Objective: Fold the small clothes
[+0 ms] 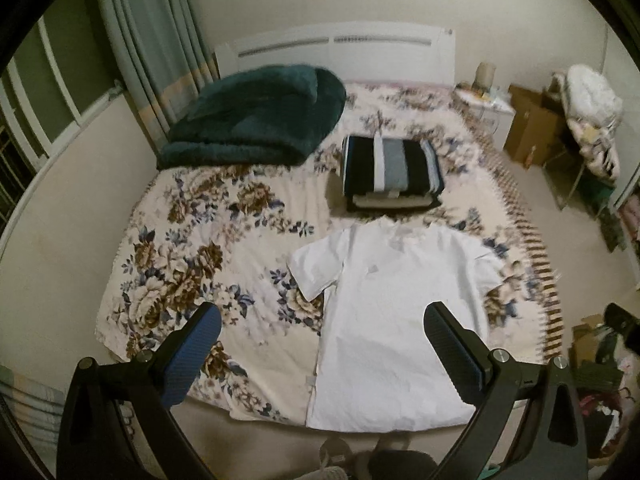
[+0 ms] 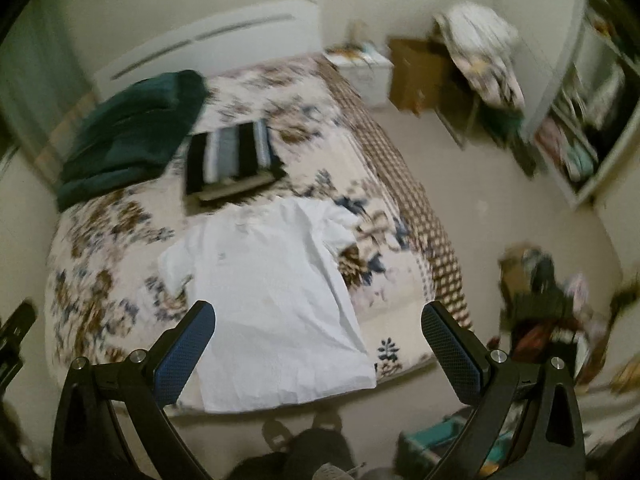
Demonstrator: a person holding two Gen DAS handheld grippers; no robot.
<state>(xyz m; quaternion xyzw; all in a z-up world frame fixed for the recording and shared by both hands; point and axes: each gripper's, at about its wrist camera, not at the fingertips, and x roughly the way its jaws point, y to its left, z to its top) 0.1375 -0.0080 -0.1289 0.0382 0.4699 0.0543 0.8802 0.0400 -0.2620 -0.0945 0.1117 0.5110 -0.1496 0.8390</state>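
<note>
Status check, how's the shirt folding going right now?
Left gripper open, right gripper open, both empty. White shirt flat on bed, unfolded. Folded stack beyond collar, nothing on shirt.

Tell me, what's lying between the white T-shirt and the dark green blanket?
Only bare floral bedspread separates the white T-shirt from the dark green blanket; the left wrist view shows it most clearly.
</note>
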